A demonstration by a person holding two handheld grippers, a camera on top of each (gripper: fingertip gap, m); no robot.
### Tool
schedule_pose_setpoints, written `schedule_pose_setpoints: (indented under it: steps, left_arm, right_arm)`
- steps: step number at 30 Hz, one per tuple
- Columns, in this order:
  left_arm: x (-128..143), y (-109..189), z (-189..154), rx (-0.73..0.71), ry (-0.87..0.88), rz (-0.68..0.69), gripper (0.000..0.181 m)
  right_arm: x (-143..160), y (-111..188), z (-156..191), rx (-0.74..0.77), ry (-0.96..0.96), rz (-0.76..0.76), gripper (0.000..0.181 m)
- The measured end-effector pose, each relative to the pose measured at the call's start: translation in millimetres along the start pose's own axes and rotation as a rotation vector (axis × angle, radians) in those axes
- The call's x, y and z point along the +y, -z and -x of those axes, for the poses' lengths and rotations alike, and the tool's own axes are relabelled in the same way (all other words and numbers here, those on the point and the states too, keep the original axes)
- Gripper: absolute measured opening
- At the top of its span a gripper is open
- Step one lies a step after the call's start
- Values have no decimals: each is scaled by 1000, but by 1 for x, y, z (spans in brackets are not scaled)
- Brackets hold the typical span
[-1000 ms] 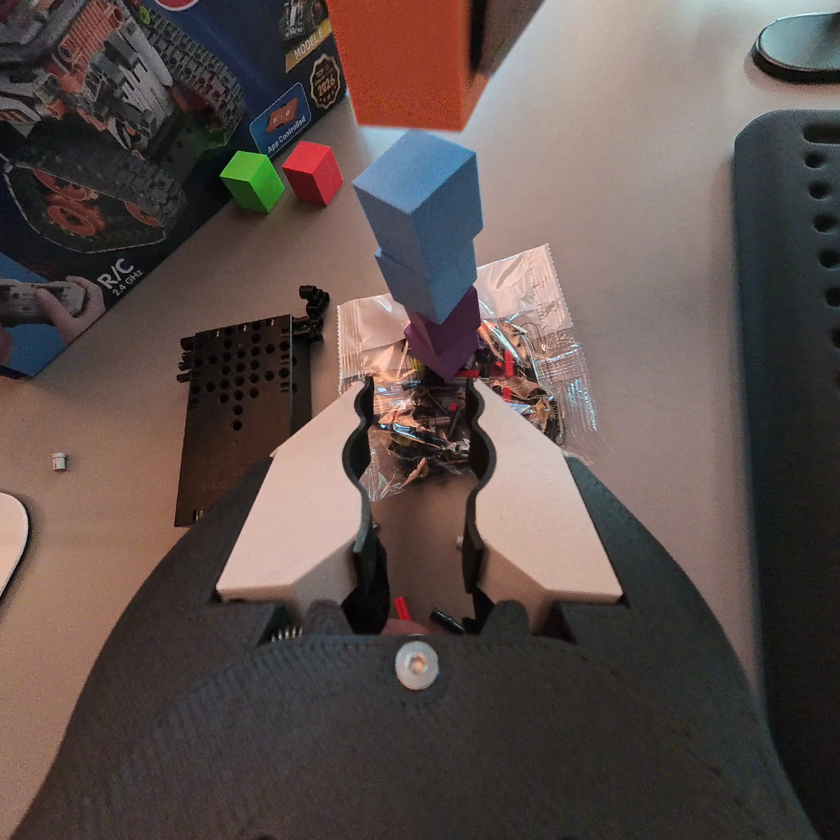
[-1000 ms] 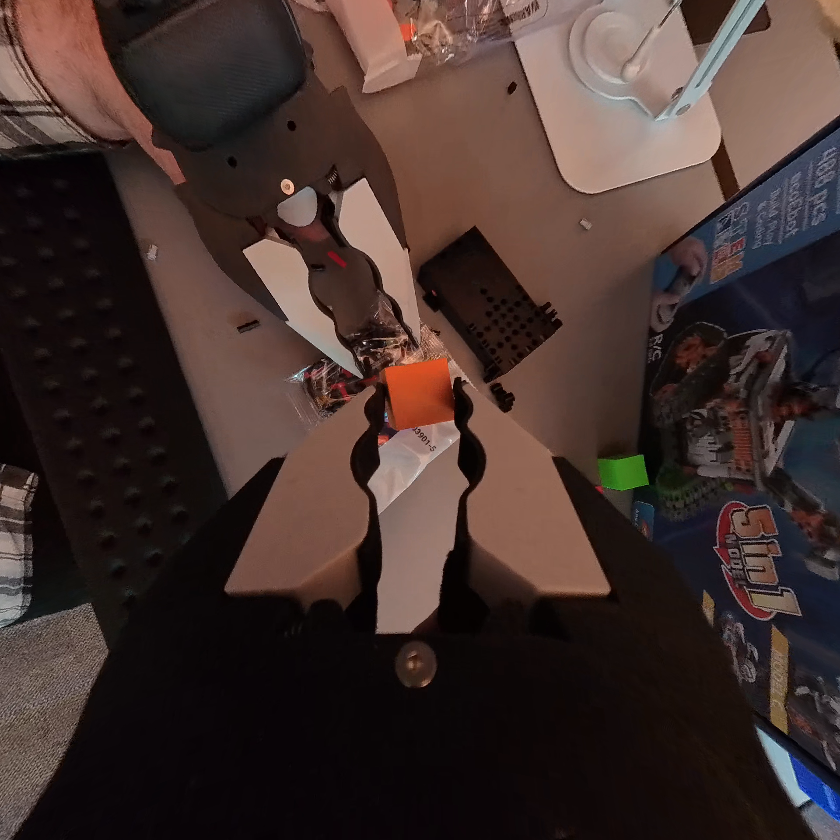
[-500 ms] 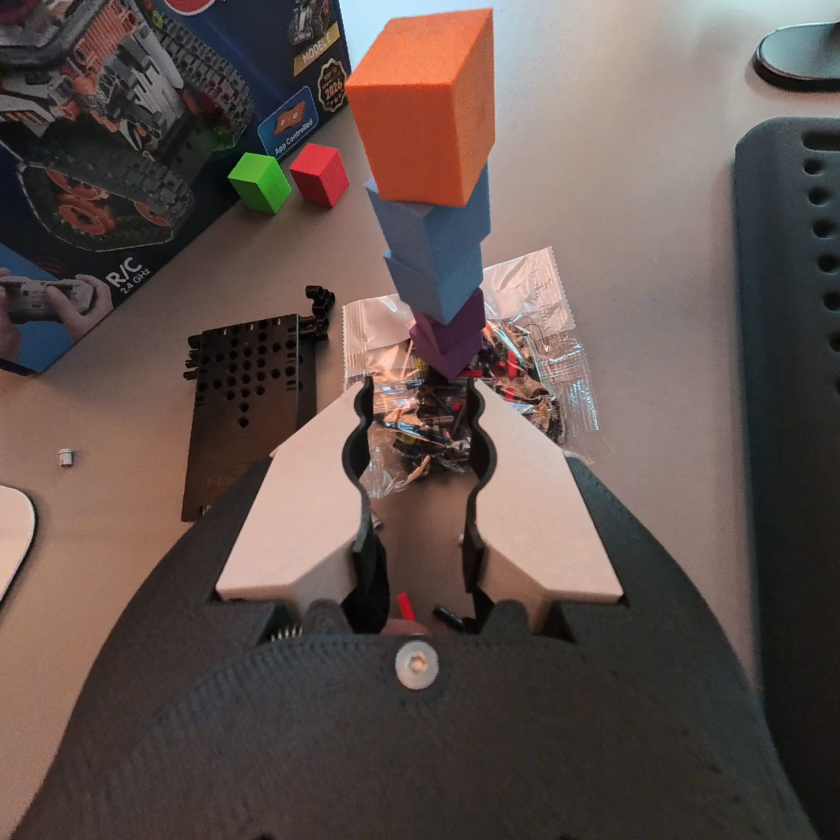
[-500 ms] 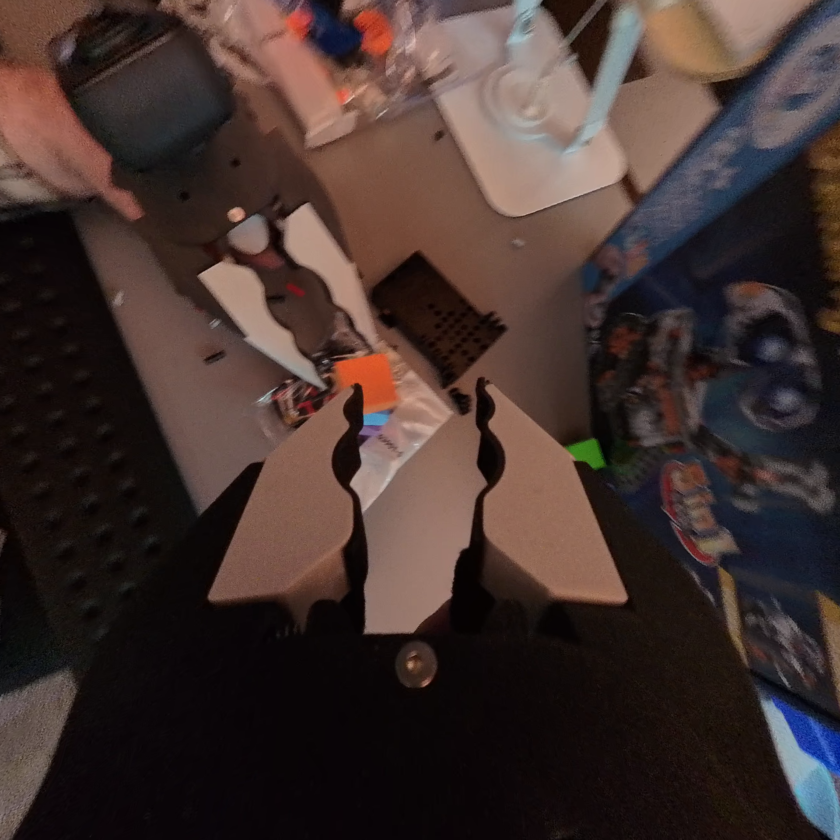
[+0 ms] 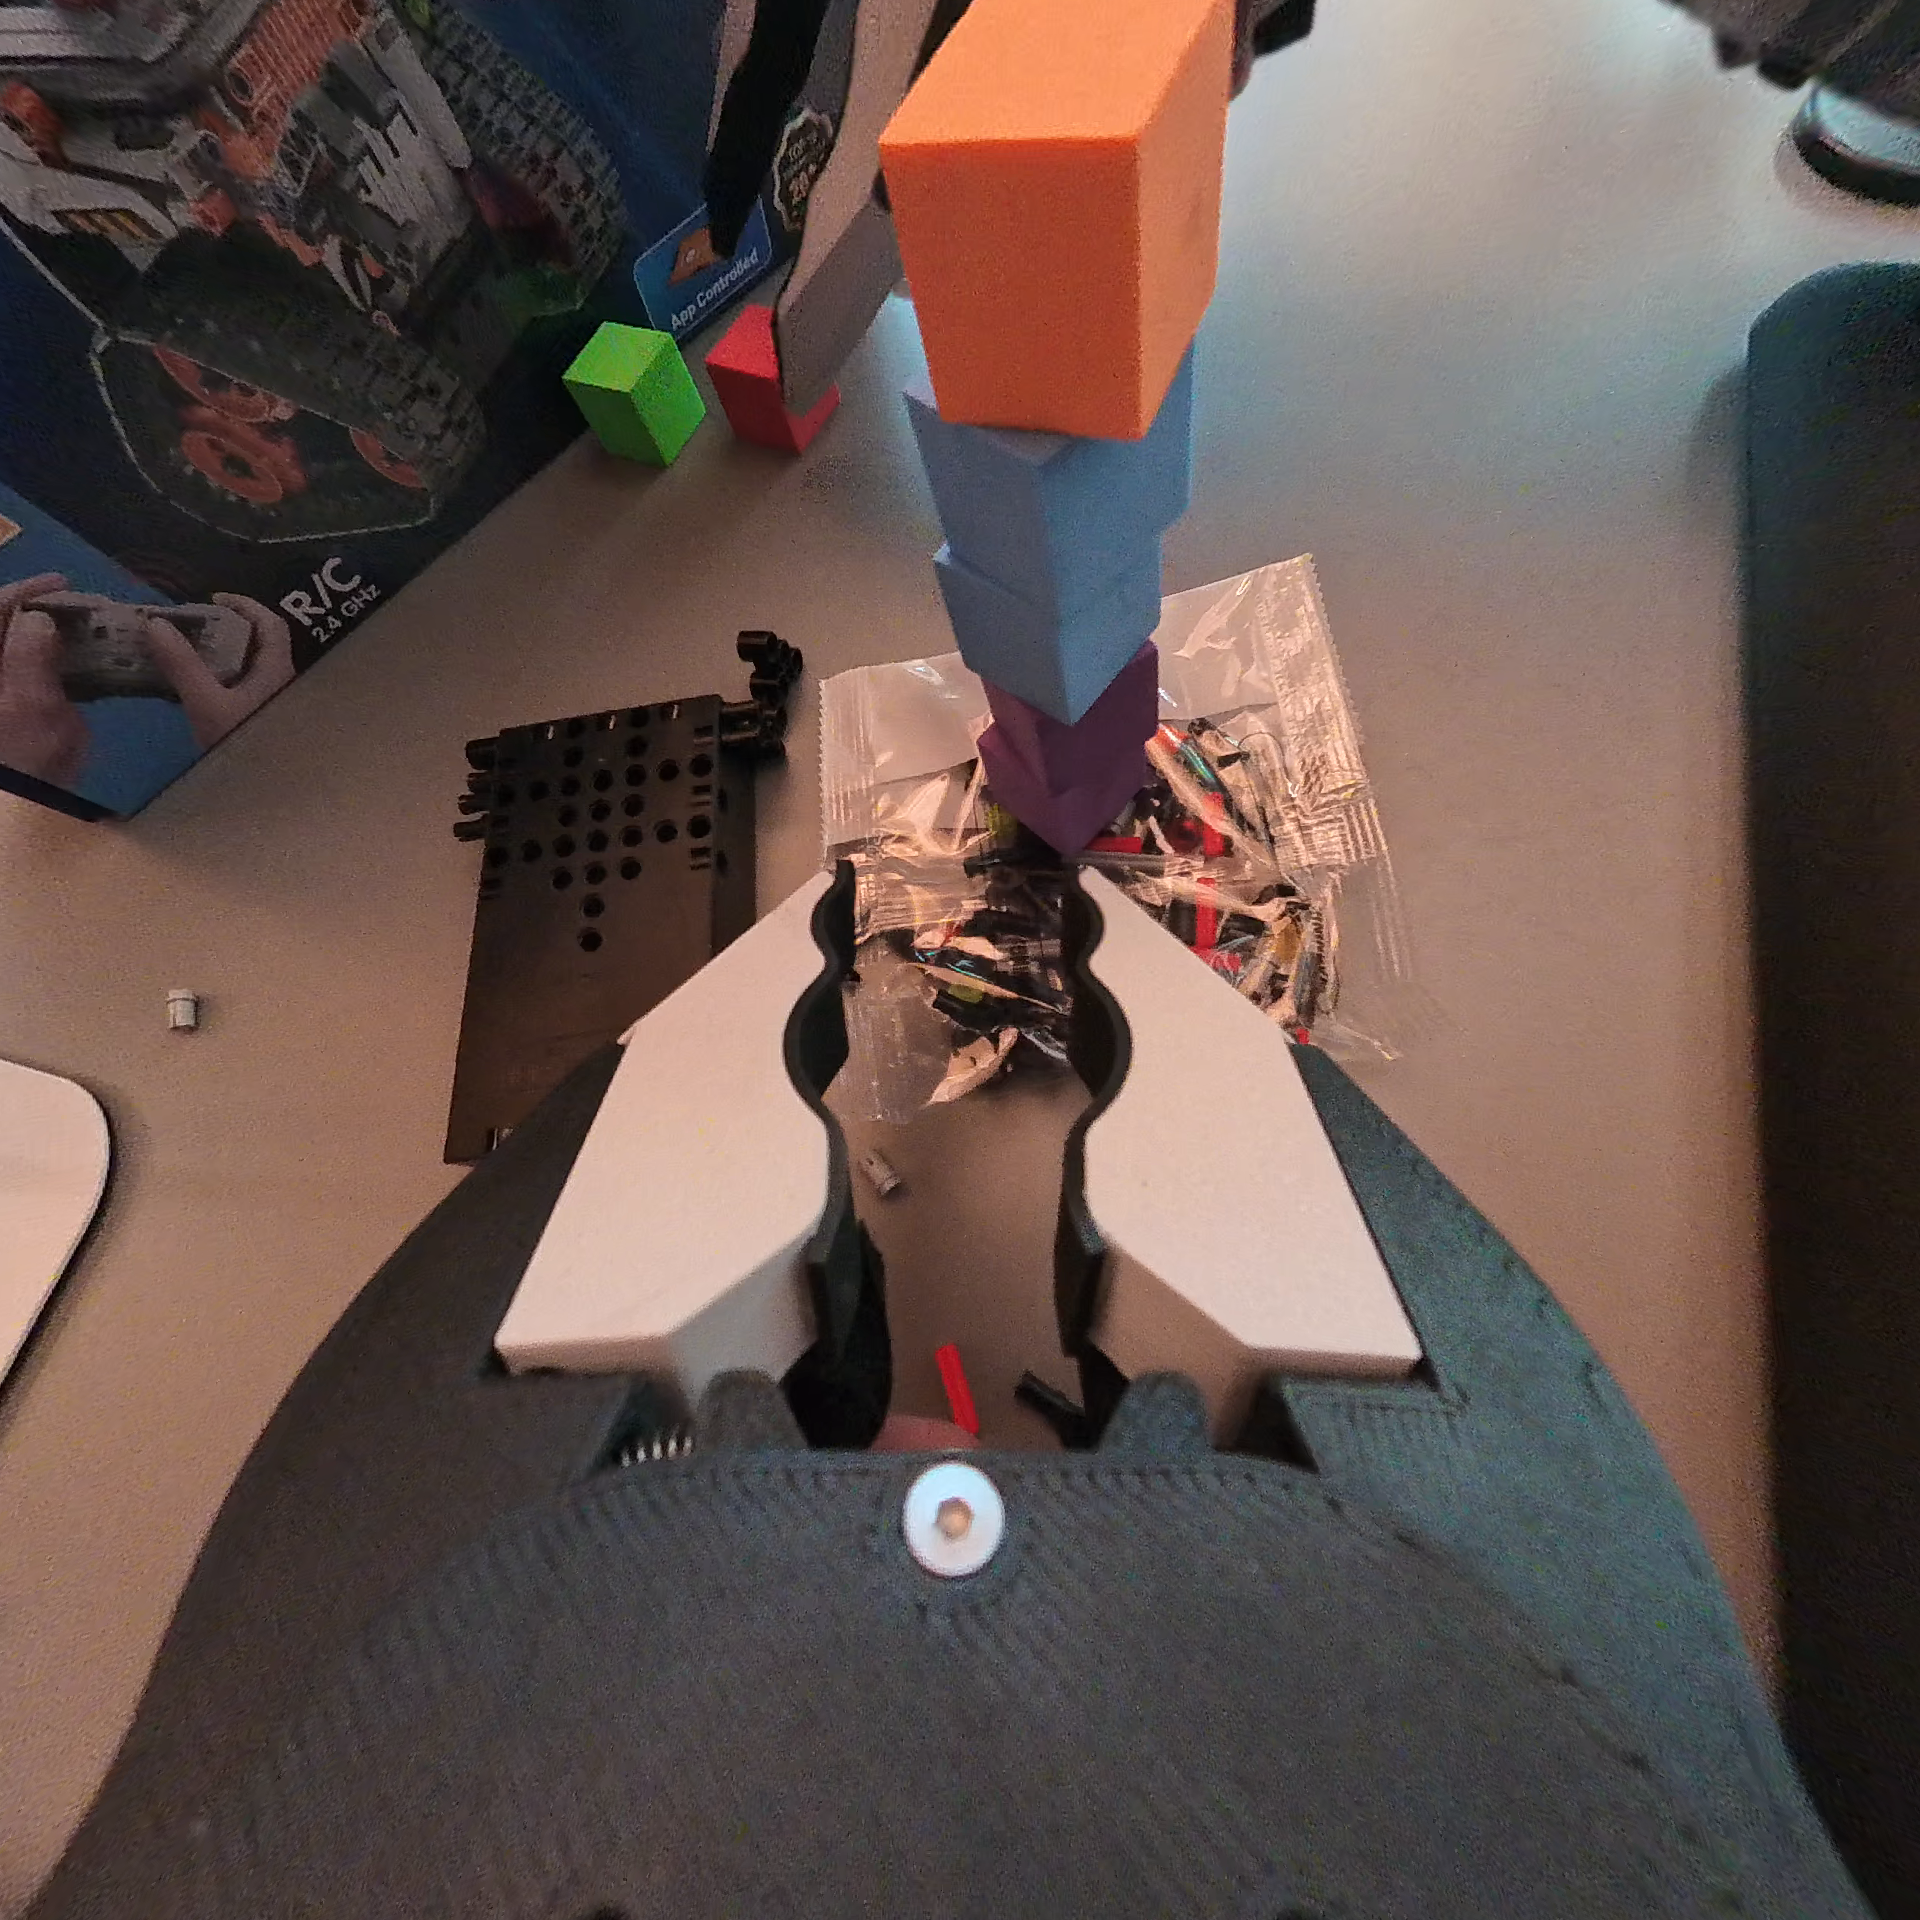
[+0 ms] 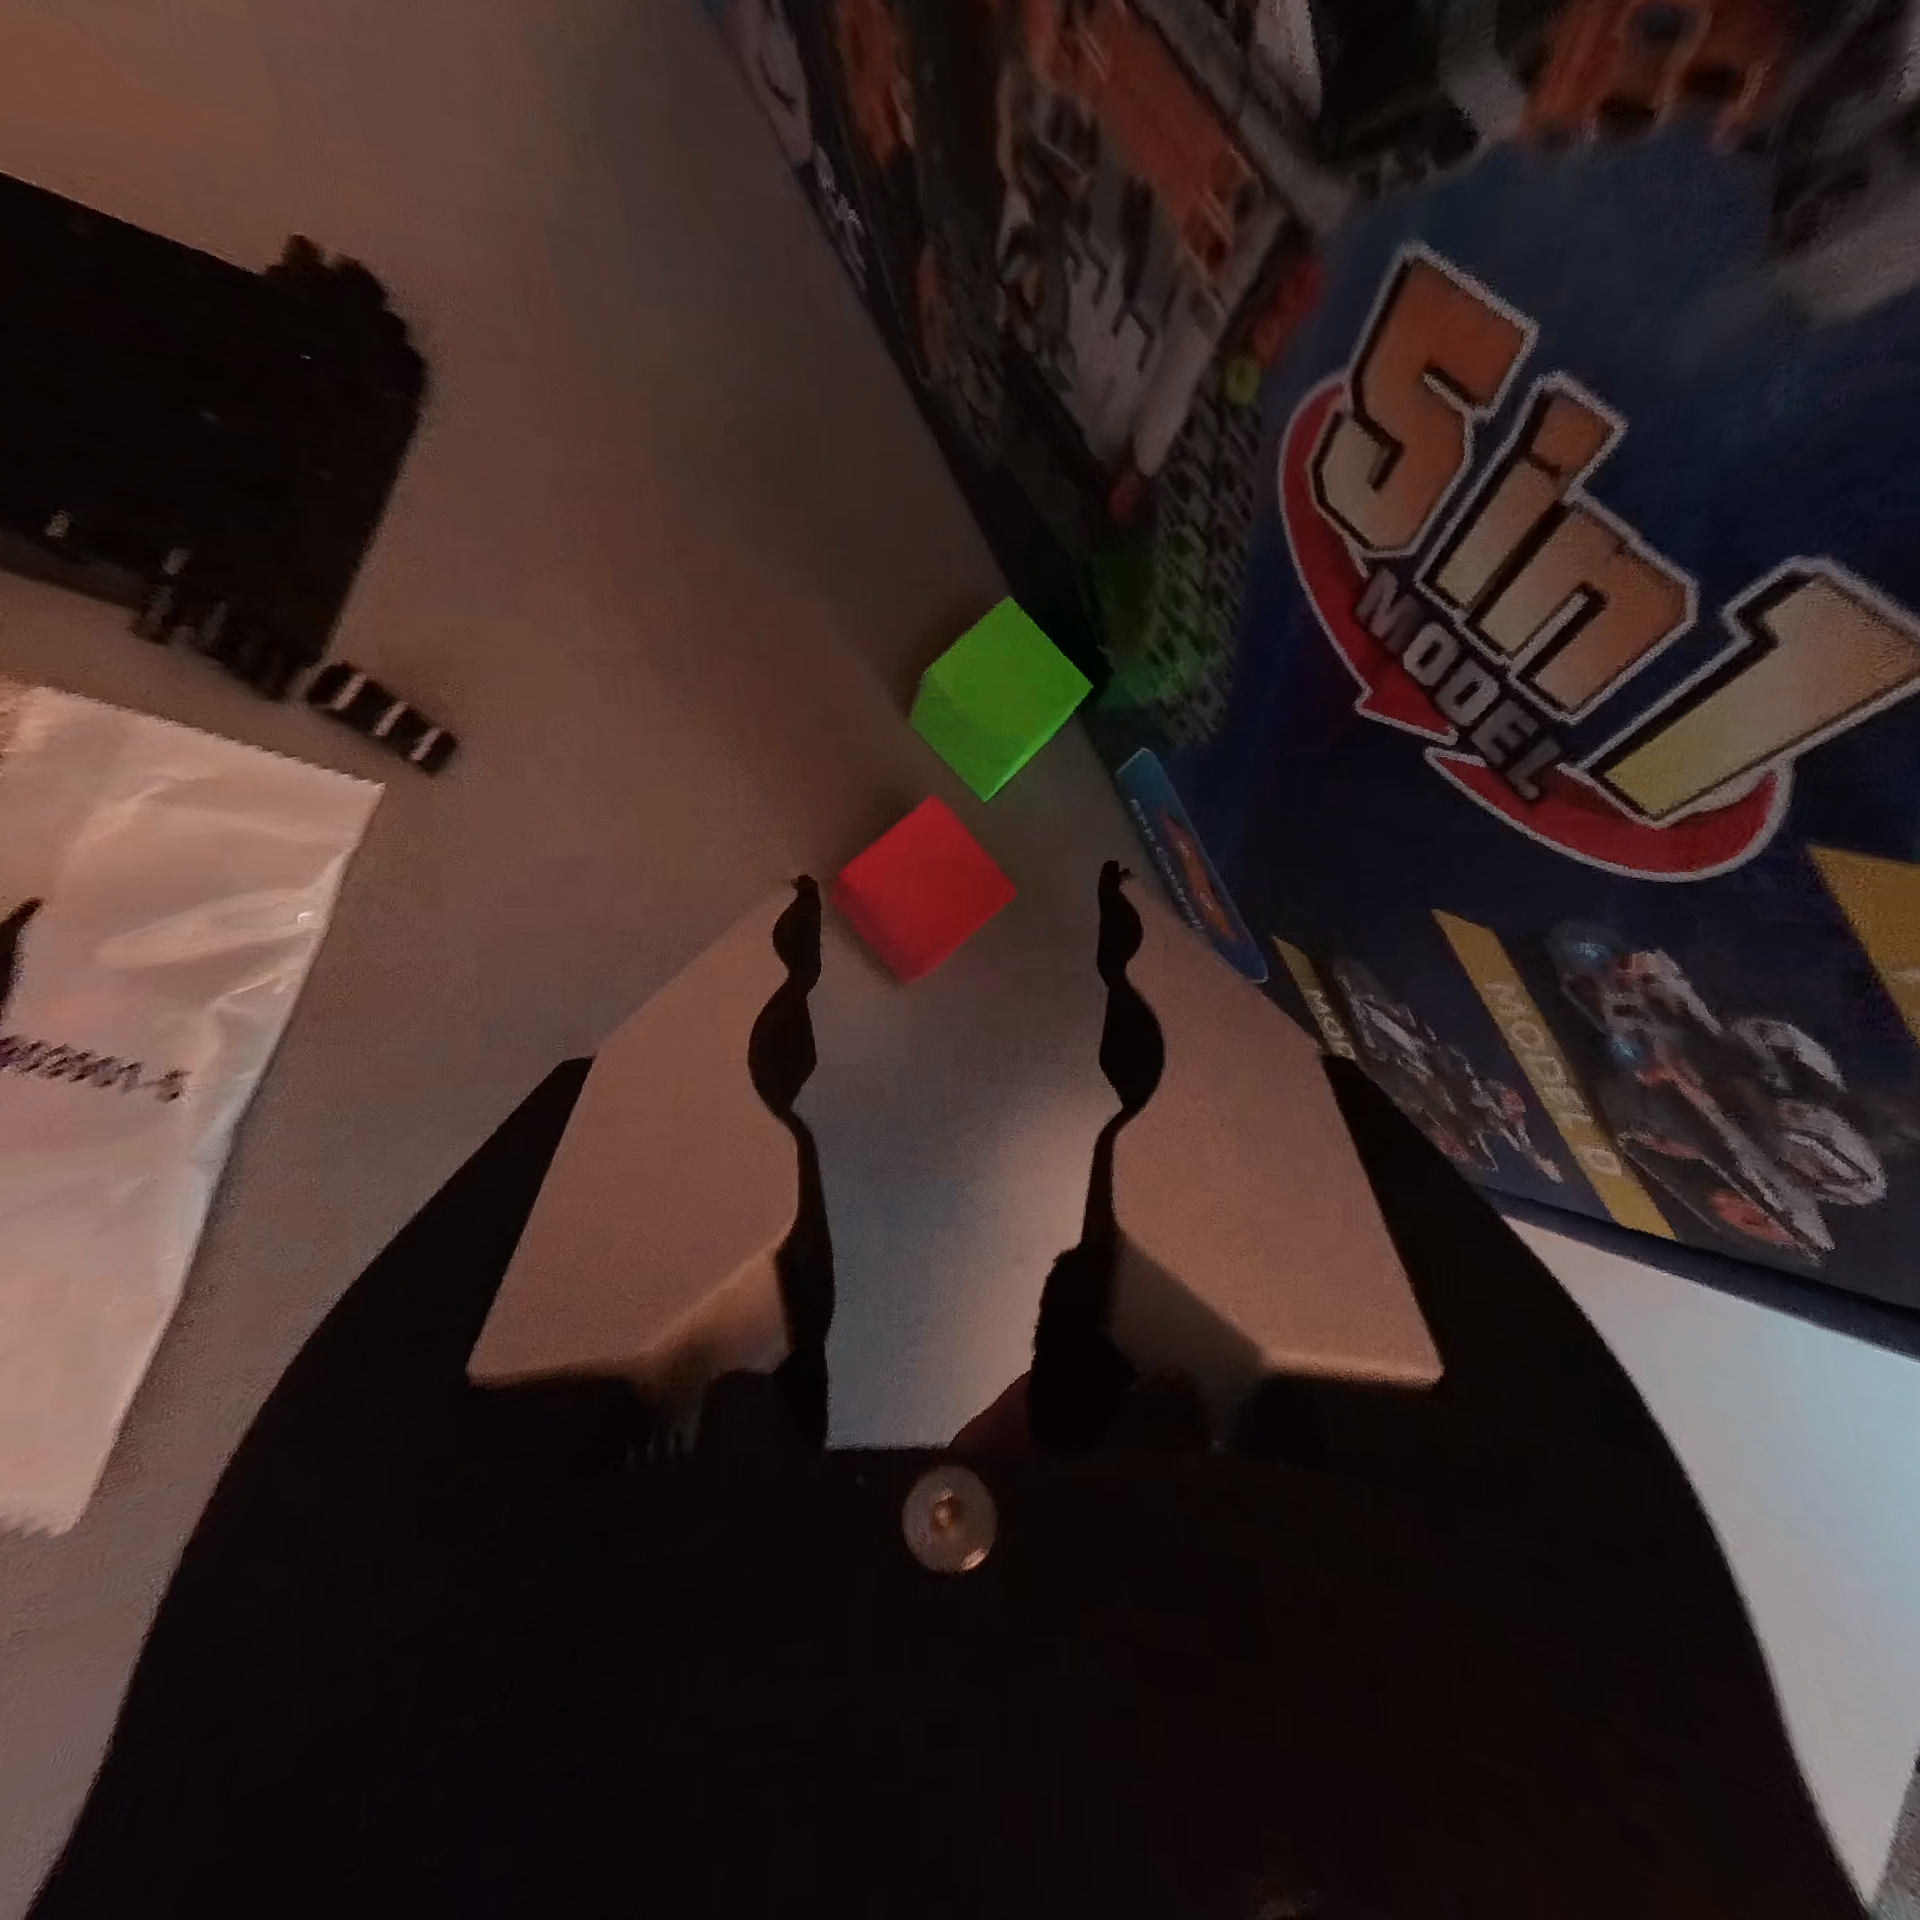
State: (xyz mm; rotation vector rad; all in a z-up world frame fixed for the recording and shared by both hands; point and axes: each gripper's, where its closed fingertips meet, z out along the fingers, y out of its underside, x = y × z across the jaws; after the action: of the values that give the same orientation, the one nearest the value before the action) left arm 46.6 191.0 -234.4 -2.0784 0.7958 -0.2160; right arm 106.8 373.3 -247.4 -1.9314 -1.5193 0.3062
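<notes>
A leaning stack stands on a clear bag of small parts (image 5: 1257, 852): an orange cube (image 5: 1049, 208) on top, two blue cubes (image 5: 1049, 540) below it, purple cubes (image 5: 1070, 758) at the bottom. My left gripper (image 5: 961, 894) is open and empty, low over the bag just in front of the stack. My right gripper (image 6: 958, 878) is open, its fingertips on either side of a red cube (image 6: 925, 888) on the table, apart from it. A green cube (image 6: 997, 696) sits just beyond. In the left wrist view the right gripper's fingers (image 5: 831, 291) partly hide the red cube (image 5: 748, 374), next to the green cube (image 5: 634, 390).
A large blue toy box (image 6: 1507, 675) stands right beside the red and green cubes; it also shows in the left wrist view (image 5: 260, 312). A black perforated plate (image 5: 603, 894) lies left of the bag. A dark padded surface (image 5: 1839, 935) runs along the right. A white base (image 5: 42, 1195) is at the left edge. The left gripper is farther from the green cube (image 6: 997, 696), some 20 centimeters, than the right, some 4 centimeters. The left camera catches it too, in the left wrist view (image 5: 631, 364).
My right gripper let go of the orange cube on top of the stack, then swung away and down to the red cube. My left gripper has hardly moved.
</notes>
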Motion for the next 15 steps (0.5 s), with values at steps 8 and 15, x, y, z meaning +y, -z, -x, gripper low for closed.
schedule_pose_setpoints:
  steps: [8,15]
  left_arm:
    - [0,-1,0,-3,-8,4,38]
    - [-1,-1,0,-3,-8,3,38]
  right_arm:
    - [4,-18,1,-16,-50,-32,37]
    - [-29,43,39,-156,6,-161,37]
